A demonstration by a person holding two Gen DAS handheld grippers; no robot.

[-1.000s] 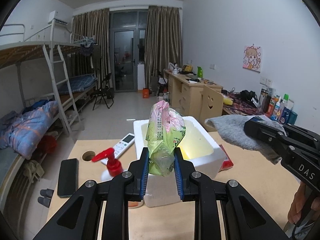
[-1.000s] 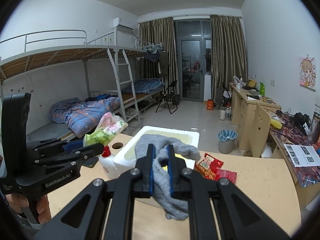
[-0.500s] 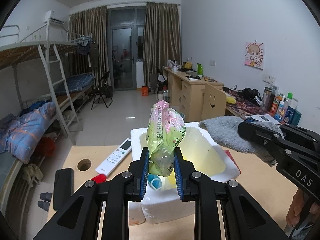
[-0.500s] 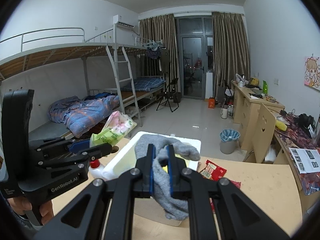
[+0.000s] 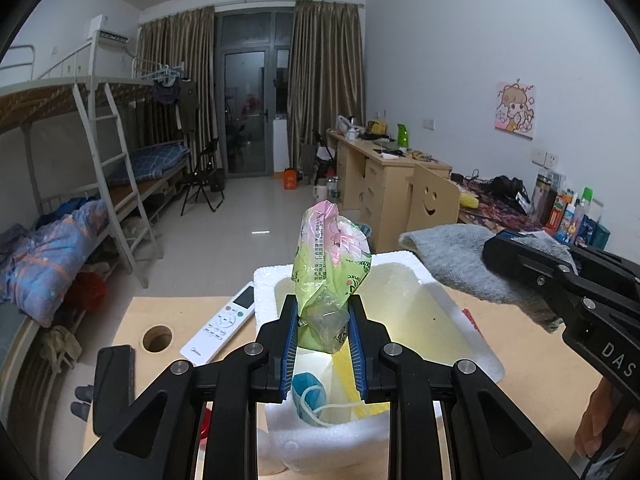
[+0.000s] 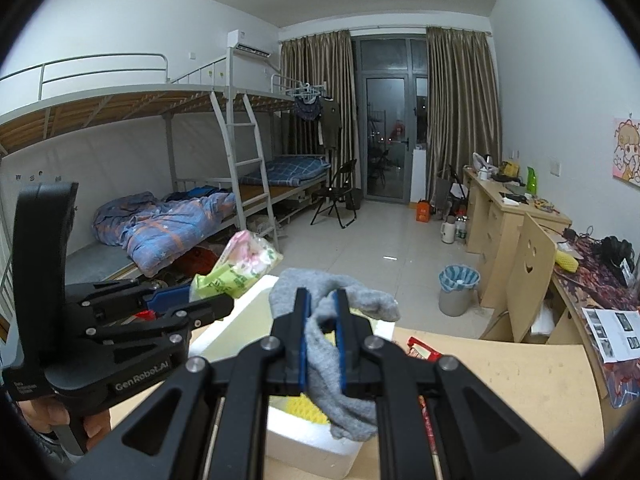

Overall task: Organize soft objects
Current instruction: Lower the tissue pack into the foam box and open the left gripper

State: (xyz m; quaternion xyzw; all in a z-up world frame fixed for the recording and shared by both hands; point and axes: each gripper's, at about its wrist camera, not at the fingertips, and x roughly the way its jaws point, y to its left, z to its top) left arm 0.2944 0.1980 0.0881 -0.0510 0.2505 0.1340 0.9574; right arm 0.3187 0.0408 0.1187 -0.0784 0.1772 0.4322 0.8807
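A green and pink plastic bag (image 5: 330, 264) is pinched between the blue pads of the left gripper (image 5: 323, 334) and is held up over the white foam box (image 5: 448, 304). A blue face mask (image 5: 308, 396) is seen lying inside the box, just under the bag. A grey sock (image 6: 332, 336) is squeezed by the right gripper (image 6: 321, 336) (its loose end hangs down) above the same box. Farther back, a white remote (image 5: 222, 326) is laid flat on the wooden table (image 5: 516, 344), left of the box.
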